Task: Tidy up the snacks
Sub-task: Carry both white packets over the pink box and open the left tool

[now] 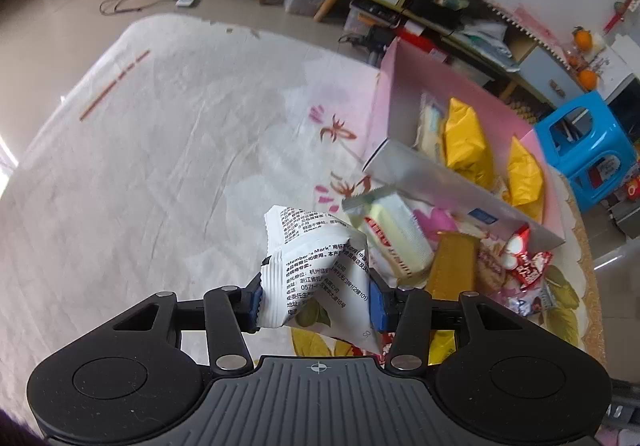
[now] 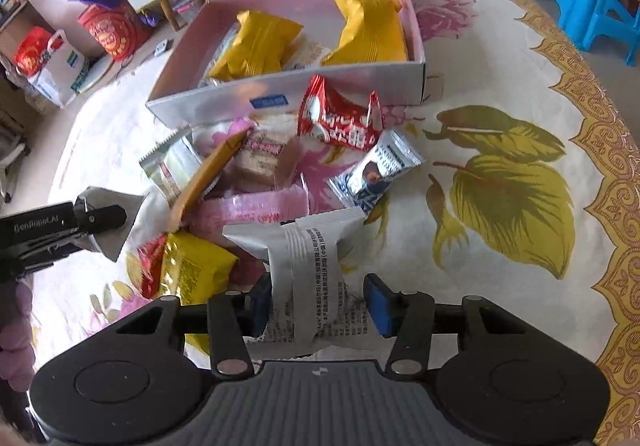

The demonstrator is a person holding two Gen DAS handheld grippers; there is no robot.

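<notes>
Left wrist view: left gripper, fingers clamped on a white snack packet lifted over the floral tablecloth, beside the pink box. Right wrist view: right gripper, fingers spread around another white packet, near the tabletop's front edge.

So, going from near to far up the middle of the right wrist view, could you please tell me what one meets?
Right gripper → white packet between its fingers → pink wrapper → red packet → pink box's silver front wall → yellow packets inside it.
</notes>
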